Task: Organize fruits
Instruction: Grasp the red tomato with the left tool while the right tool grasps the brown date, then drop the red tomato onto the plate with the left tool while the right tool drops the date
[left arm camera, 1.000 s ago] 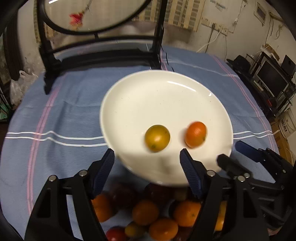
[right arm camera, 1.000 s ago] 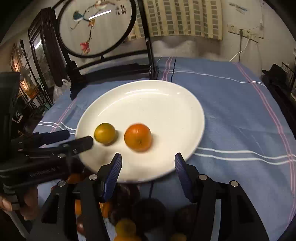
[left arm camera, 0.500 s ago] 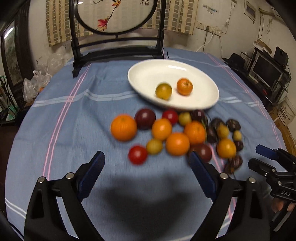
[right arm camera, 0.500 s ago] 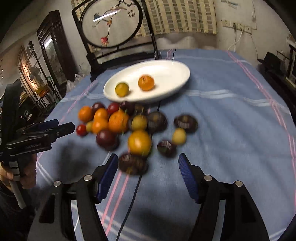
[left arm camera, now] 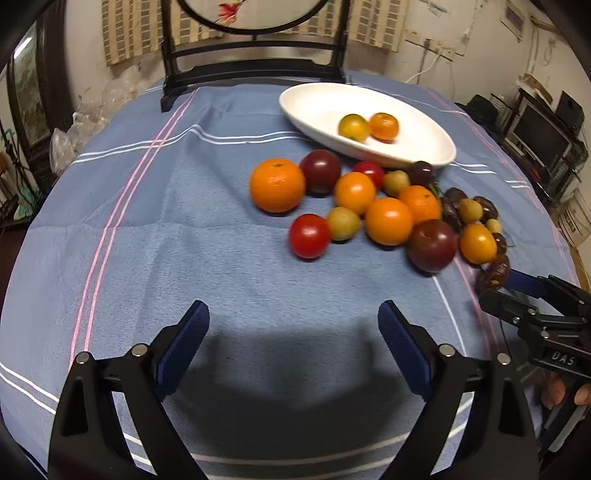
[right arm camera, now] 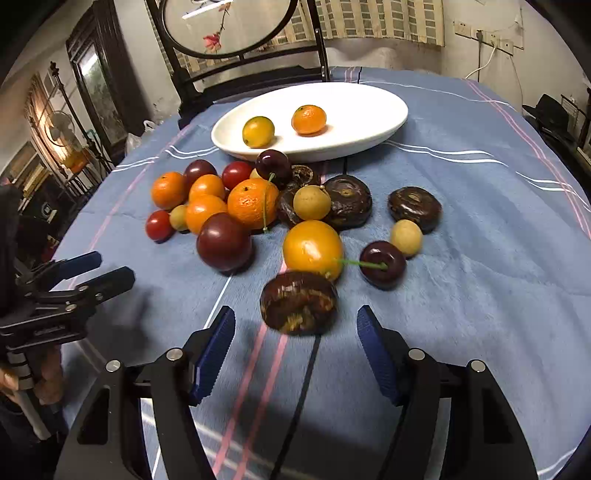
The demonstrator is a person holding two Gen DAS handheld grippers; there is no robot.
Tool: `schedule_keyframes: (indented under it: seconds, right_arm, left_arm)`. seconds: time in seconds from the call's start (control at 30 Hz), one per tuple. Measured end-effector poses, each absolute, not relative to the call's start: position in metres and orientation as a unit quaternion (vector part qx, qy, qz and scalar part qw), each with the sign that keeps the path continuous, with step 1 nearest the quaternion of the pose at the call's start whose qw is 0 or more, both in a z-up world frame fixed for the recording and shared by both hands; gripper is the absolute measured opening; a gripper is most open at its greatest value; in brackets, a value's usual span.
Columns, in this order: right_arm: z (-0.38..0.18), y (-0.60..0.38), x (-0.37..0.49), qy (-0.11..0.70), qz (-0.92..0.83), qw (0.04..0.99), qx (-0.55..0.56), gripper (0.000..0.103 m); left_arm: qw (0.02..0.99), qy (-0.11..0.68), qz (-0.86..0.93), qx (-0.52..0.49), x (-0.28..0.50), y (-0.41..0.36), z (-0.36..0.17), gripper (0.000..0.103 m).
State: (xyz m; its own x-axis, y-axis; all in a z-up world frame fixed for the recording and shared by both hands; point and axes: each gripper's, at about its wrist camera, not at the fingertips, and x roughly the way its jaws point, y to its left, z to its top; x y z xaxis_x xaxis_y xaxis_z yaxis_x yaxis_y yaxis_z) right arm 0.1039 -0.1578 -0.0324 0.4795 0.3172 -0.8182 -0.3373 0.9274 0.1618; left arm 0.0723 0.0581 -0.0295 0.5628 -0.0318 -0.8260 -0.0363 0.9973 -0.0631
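Observation:
A white plate (left arm camera: 317, 107) (right arm camera: 369, 110) at the far side of the table holds a yellow-green fruit (left arm camera: 353, 127) (right arm camera: 258, 131) and a small orange (left arm camera: 384, 126) (right arm camera: 309, 119). In front of it lies a pile of several fruits: oranges (left arm camera: 277, 185), red tomatoes (left arm camera: 309, 235), dark plums (right arm camera: 224, 242), cherries (right arm camera: 382, 264), dark brown water chestnuts (right arm camera: 298, 302). My left gripper (left arm camera: 291, 343) is open and empty, well short of the pile. My right gripper (right arm camera: 295, 349) is open and empty, just short of the nearest chestnut.
A blue striped cloth (left arm camera: 147, 221) covers the round table. A dark wooden stand with a round embroidered screen (right arm camera: 229, 33) stands behind the plate. Shelves with electronics (left arm camera: 543, 125) are off the table's right side.
Both grippers have drawn back from over the plate toward the near side of the table. The whole fruit pile is now in view. Both stay open.

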Motion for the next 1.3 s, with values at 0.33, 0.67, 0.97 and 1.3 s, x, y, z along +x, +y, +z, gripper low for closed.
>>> schedule_keyframes:
  seconds: [0.33,0.67,0.97,1.3]
  right_arm:
    - [-0.031,-0.174,0.097,0.465,0.206,0.861,0.020,0.041]
    - [-0.025,-0.184,0.079,0.446,0.235,0.863,0.030,0.041]
    - [-0.021,-0.185,0.076,0.443,0.244,0.862,0.029,0.041]
    - [0.032,-0.180,0.097,0.390,0.244,0.888,0.001,0.041]
  left_arm:
    - [0.878,0.476,0.002,-0.049,0.093,0.059,-0.034,0.090]
    - [0.874,0.486,0.004,-0.018,0.125,0.046,-0.045,0.074]
    - [0.879,0.476,0.005,0.024,0.132,0.035,-0.042,0.027]
    - [0.901,0.431,-0.051,-0.002,0.120,0.032,0.018,0.027]
